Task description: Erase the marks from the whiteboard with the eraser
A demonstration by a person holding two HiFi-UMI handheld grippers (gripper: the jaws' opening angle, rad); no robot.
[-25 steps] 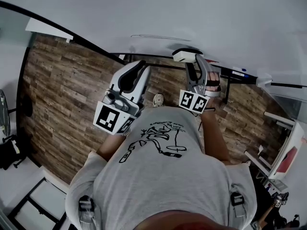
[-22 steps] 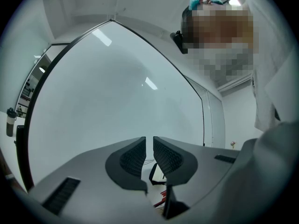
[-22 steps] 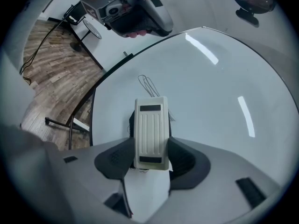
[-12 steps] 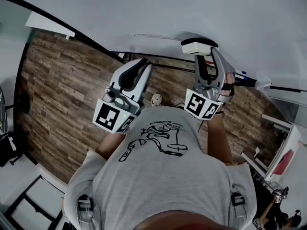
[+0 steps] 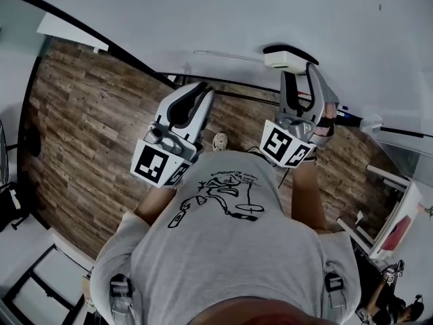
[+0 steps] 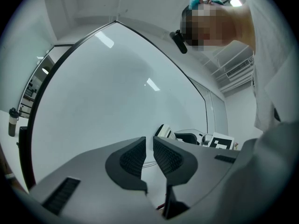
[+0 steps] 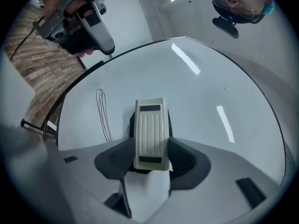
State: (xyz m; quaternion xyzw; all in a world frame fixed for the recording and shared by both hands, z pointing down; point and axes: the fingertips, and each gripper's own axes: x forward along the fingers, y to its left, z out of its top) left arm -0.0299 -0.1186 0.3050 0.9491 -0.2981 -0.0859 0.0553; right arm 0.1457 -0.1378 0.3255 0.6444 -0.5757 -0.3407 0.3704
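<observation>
The whiteboard fills the top of the head view. On it is a thin looping pen mark. My right gripper is shut on a cream eraser, whose dark felt rests against the board just right of the mark. In the right gripper view the eraser sits between the jaws of the right gripper, with the thin lines of the mark to its left. My left gripper hangs lower left, off the board. In the left gripper view, the left gripper has its jaws together with nothing between them.
Below the board's black frame lies wood-patterned floor. A marker lies on the board's ledge at the right. White furniture stands at the lower right. My own torso fills the bottom of the head view.
The right gripper has carried the eraser up and to the right along the board. The left gripper has stayed where it was.
</observation>
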